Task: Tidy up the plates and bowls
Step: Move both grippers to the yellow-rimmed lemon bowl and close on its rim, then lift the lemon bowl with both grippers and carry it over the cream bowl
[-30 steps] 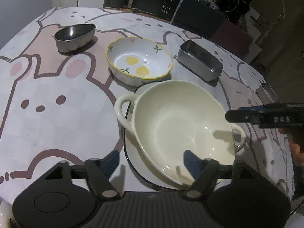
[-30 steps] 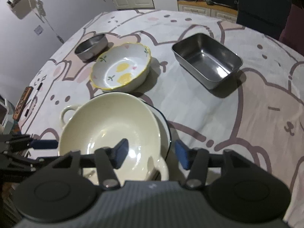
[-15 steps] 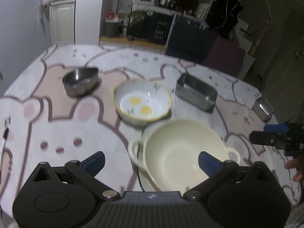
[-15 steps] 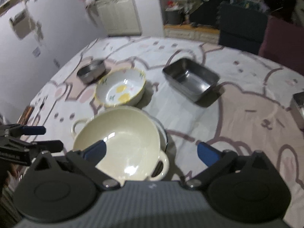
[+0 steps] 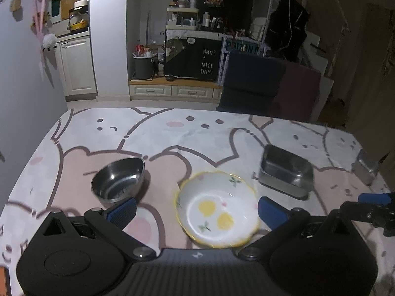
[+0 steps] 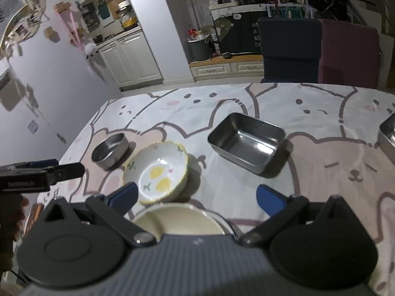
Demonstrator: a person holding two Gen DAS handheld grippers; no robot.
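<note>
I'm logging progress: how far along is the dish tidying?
Done: cream bowl sits on the dark-rimmed plate. In hand: nothing; left gripper and right gripper open. Left: lemon bowl, round steel bowl, steel trays.

The desk (image 6: 321, 162) is covered with a pale cloth printed with pink cartoon bears and rabbits in dark outline. On it, toward the left, stands a round steel bowl (image 5: 118, 181). Near it, to the right, sits a white bowl with a yellow scalloped rim (image 5: 217, 213) and two lemons painted inside. Further right, apart from it, is a rectangular steel tray (image 6: 246, 145), empty and upright. A second steel container (image 5: 365, 167) rests near the desk's right edge. Closest to the camera in the right wrist view, a cream bowl (image 6: 177, 222) sits on a dark-rimmed plate (image 6: 226, 223), just beside the lemon bowl.
</note>
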